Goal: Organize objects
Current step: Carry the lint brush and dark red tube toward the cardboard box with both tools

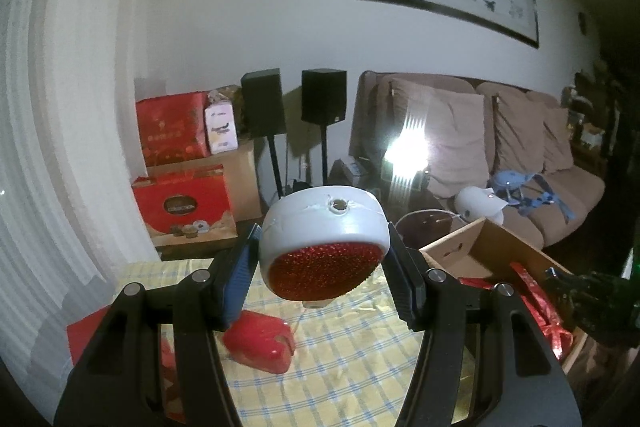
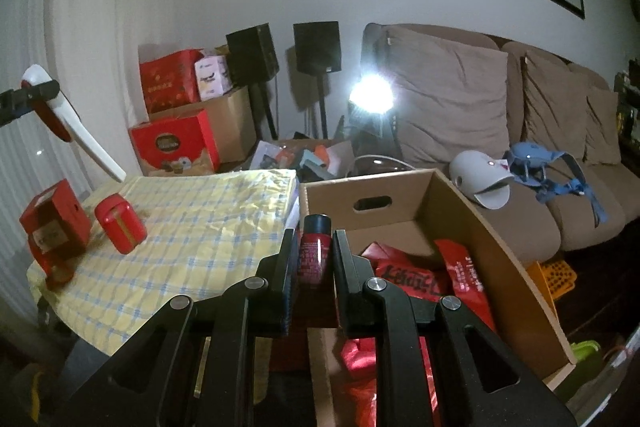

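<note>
Your right tool (image 2: 316, 259) is clamping the upright small red bottle (image 2: 315, 247) just above the open cardboard box (image 2: 460, 211); your left tool (image 1: 324, 263) is gripping the white, red-faced brush (image 1: 324, 251).

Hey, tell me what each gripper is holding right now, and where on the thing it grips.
Left gripper: white lint brush with red face, clamped across the sides of its head. Right gripper: small red bottle with dark cap, pinched around its body.

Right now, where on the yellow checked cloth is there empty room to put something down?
The middle and far side of the yellow checked tablecloth are bare, between the red tin and the cardboard box. The left edge is crowded by that tin and a red carton. The box already holds red packets, though its back end looks free.
</note>
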### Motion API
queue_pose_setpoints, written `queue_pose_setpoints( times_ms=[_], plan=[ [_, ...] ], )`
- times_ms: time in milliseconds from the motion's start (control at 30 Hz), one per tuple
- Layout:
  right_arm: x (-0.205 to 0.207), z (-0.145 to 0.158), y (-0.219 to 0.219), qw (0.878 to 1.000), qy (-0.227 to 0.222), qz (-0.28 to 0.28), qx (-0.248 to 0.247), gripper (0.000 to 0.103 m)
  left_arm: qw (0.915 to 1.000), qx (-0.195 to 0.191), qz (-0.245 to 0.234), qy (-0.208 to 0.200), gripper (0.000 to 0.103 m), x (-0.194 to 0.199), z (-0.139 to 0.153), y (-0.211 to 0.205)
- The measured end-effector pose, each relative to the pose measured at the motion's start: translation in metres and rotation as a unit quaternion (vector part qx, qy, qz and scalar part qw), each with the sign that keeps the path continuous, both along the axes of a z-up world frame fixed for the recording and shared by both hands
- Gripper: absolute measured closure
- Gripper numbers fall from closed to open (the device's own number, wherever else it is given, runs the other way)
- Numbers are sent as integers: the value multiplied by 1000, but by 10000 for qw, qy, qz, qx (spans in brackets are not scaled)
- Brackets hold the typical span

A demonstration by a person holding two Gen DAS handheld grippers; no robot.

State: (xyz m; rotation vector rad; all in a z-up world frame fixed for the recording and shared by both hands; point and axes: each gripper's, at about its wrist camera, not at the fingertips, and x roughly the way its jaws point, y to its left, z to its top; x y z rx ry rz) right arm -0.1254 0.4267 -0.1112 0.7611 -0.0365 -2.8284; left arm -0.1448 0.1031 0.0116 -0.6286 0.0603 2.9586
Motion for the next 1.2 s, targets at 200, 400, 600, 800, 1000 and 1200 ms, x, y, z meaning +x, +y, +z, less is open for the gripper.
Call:
queue_pose_setpoints(
  times_ms=[200,400,600,800,1000,1200],
  plan=[
    [2,5,12,9999,72,-125,-24,87,9996,-69,-273,-75,46,-1,0,30],
    [2,5,19,9997,71,-245,11,87,9983,-92,-574,-61,46,-3,6,60],
    [0,5,22,9995,44,-311,30,87,9963,-46,-844,-133,46,-9,9,84],
    [0,5,27,9991,44,-415,54,87,9939,-21,-1086,-193,46,-14,8,106],
    [0,4,35,9987,16,-499,68,87,9917,12,-1259,-251,46,-17,7,123],
    [-2,4,37,9985,-12,-542,59,87,9904,35,-1351,-275,46,-16,7,130]
  ],
)
